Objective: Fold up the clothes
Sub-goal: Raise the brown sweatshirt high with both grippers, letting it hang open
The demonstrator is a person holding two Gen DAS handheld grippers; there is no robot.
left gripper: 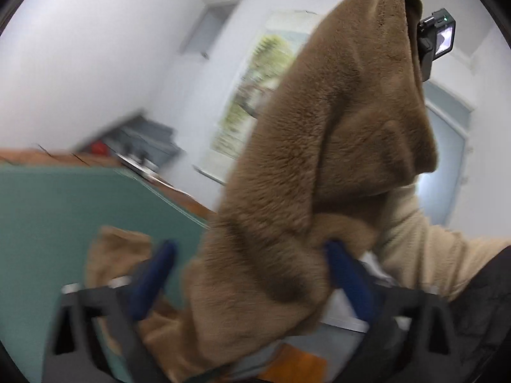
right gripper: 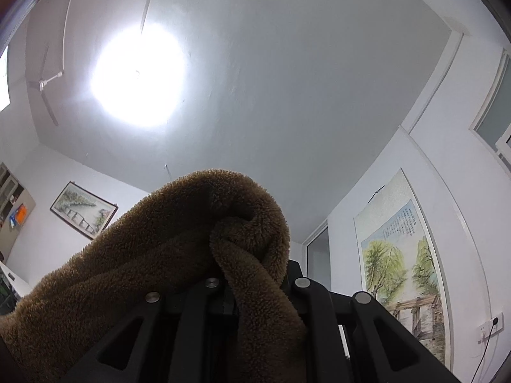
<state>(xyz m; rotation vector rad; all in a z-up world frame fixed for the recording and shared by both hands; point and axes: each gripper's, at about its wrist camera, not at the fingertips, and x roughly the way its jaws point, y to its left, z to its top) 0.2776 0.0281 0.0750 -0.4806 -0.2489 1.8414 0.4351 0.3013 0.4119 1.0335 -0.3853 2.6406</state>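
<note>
Left wrist view: the teal mat (left gripper: 64, 210) covers the table at the left, with the wooden table edge (left gripper: 179, 191) beyond it. The left gripper (left gripper: 249, 274) stands open, its blue fingers (left gripper: 156, 274) spread wide apart. The brown fleece garment (left gripper: 319, 166) hangs down between the fingers and drapes over the gripper body; its fabric touches the right-hand finger. A further portion of the garment lies on the mat behind the left-hand finger. The garment rises to the upper right, where the right gripper's camera unit (left gripper: 437, 41) shows beside the top of the cloth. The person's cream sleeve (left gripper: 421, 255) is at the right edge.

Right wrist view: the camera points toward the ceiling light (right gripper: 137, 76). The brown fleece garment (right gripper: 179, 249) is bunched over the right gripper (right gripper: 255, 290), which is closed on a fold of it. A framed landscape painting (right gripper: 83, 210) hangs at left and a hanging scroll painting (right gripper: 405, 274) at right.
</note>
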